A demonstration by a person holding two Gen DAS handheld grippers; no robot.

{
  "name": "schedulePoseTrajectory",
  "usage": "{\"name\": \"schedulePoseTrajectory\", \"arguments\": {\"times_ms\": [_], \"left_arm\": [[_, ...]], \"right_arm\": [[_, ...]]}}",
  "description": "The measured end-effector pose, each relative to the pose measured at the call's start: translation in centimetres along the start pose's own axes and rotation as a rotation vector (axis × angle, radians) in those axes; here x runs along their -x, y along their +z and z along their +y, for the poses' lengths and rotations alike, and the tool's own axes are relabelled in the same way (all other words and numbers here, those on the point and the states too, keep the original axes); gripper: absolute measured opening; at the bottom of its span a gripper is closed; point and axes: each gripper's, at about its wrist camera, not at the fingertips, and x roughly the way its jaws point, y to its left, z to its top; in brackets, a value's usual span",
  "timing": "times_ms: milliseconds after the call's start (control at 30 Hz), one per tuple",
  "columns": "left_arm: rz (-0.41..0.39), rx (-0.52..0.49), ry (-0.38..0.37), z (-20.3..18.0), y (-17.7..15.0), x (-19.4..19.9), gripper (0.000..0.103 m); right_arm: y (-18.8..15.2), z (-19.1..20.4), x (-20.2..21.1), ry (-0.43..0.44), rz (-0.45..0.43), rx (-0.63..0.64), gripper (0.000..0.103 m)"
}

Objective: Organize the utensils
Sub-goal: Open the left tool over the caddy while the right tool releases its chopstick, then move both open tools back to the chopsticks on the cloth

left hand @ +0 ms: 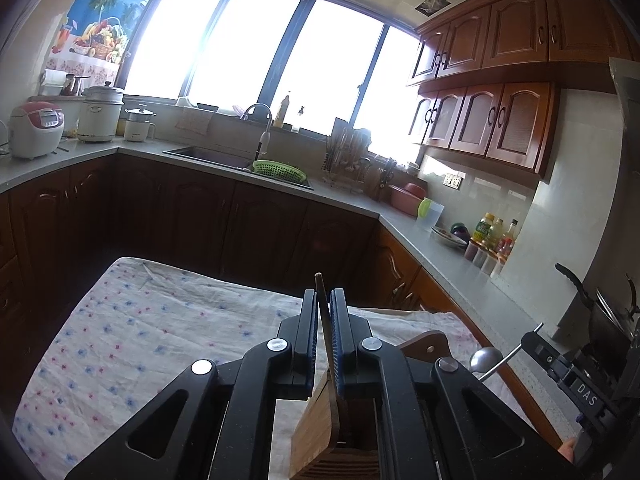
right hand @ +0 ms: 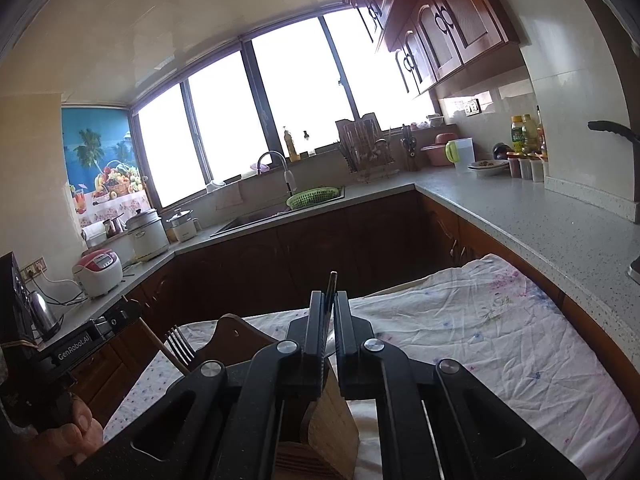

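Left hand-held gripper (left hand: pixel 325 300), lower centre of my left wrist view: black matte fingers with ribbed blue pads (left hand: pixel 335 340) pressed together on a thin wooden stick (left hand: pixel 322 300), round tip poking up past the fingertips. Looks like a chopstick; not certain.

Right hand-held gripper (right hand: pixel 329 300), lower centre of my right wrist view: fingers clamped on a slim dark flat utensil handle (right hand: pixel 331 286); its working end is hidden below.

Below both, at the bottom of each frame: a bamboo utensil holder (left hand: pixel 312 432), boxy, fine straight grain, with a rounded brown backboard (right hand: pixel 232 330).

In the right wrist view, lower left: metal fork (right hand: pixel 180 346), tines up, next to a wooden stick. In the left wrist view, lower right: a shiny steel ladle bowl (left hand: pixel 485 358).

Holder stands on a worktop covered in wrinkled white floral cloth (left hand: pixel 140 332).
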Motion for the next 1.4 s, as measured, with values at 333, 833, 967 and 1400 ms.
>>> {"name": "schedulePoseTrajectory", "arguments": {"times_ms": [333,833,967,1400], "left_arm": [[-0.035,0.011,0.013,1.4,-0.1,5.9,0.082],[0.051,0.018,0.036,1.5,-6.5,17.4,0.089],[0.081,0.048,0.034,1.7,-7.2,20.0,0.089],[0.171,0.128,0.069,2.5,-11.2,25.3,0.089]], "right_arm": [[0.7,-0.8,2.8,0.057,-0.046,-0.065,0.079],[-2.9,-1.4,11.9,0.092,-0.01,-0.131,0.097],[-4.8,-1.7,13.9,0.081,0.014,-0.138,0.098],[-10.8,-3.3,17.9,0.014,0.116,-0.155,0.098]]}}
